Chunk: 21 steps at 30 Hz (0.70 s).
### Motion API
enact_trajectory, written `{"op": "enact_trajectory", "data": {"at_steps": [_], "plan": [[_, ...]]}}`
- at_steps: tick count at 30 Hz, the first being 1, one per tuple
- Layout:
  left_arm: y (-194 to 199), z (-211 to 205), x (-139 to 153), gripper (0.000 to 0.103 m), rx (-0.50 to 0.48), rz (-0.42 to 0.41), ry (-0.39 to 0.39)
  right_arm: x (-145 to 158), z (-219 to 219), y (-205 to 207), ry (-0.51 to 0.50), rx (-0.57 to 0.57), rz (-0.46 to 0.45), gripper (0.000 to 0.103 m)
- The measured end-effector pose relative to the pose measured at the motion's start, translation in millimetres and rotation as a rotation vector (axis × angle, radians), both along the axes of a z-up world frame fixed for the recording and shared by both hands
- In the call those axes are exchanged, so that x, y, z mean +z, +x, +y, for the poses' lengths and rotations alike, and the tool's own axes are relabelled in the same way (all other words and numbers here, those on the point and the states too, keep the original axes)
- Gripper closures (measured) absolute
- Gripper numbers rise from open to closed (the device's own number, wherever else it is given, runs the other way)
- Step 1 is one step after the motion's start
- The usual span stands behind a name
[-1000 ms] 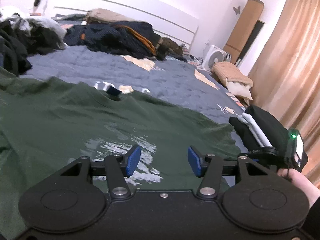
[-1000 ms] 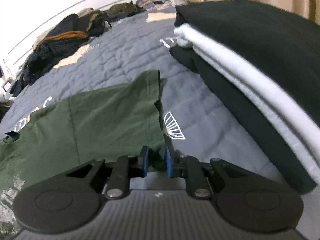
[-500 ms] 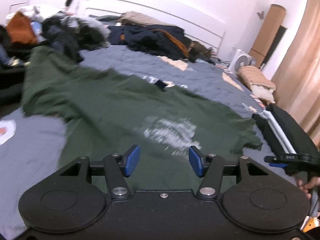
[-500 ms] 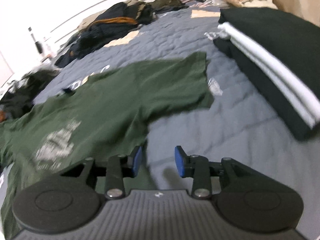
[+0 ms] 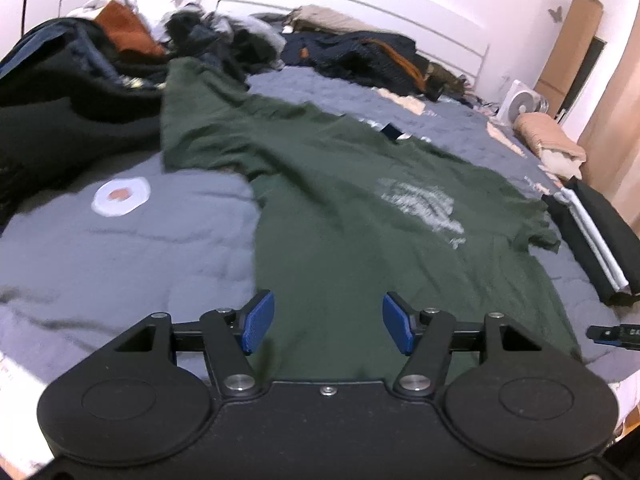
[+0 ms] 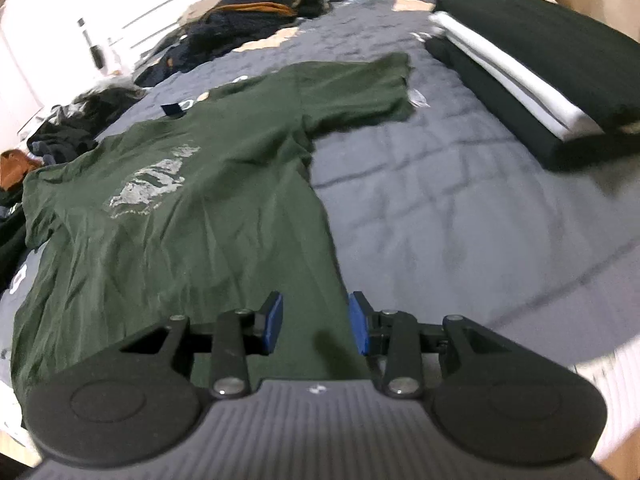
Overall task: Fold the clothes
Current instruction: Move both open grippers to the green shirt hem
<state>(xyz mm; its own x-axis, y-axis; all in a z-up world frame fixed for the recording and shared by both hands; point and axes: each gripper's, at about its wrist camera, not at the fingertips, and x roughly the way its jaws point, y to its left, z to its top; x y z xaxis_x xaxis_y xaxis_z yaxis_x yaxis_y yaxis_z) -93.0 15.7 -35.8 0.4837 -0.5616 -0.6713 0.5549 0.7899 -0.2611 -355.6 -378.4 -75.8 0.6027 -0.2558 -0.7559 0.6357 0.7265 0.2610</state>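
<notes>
The green T-shirt (image 5: pixel 340 208) lay spread face up on the grey quilted bed (image 6: pixel 440 208), its pale chest print (image 6: pixel 152 180) showing and the hem toward the near edge. One sleeve (image 5: pixel 188 120) reached up against a heap of dark unfolded clothes (image 5: pixel 72 92); the other sleeve (image 6: pixel 368 88) pointed toward a folded stack of black and white garments (image 6: pixel 540 80), lying just beside it but apart. More clothes (image 5: pixel 360 52) were piled along the headboard, and a small fan (image 5: pixel 522 102) stood beyond the bed. The left claw (image 5: pixel 328 322) hung over the hem, its jaws opening with nothing between them. The right claw (image 6: pixel 316 322) stood partly open and empty above the shirt's side edge.
</notes>
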Motion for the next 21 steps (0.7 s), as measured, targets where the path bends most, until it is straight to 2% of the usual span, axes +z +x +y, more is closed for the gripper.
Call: {"op": "enact_trajectory", "data": {"at_steps": [3,8,13,16,21], "plan": [[-4,9,-6,0.043,-0.014,0.028,0.044,-2,9,-12,0.009,-0.013,0.018,0.067],[-9,25,-23,0.043,-0.039,0.072,0.207,-12,21,-26,0.019,-0.009,0.083,0.067],[-10,45,-43,0.043,-0.049,0.15,0.267,-16,30,-38,0.035,-0.017,0.111,0.067],[-10,53,-52,0.043,-0.04,0.199,0.274,-21,32,-43,0.058,-0.034,0.129,0.067],[-1,67,-63,0.043,0.017,0.31,0.2,-28,35,-46,0.087,-0.043,0.156,0.067]]}}
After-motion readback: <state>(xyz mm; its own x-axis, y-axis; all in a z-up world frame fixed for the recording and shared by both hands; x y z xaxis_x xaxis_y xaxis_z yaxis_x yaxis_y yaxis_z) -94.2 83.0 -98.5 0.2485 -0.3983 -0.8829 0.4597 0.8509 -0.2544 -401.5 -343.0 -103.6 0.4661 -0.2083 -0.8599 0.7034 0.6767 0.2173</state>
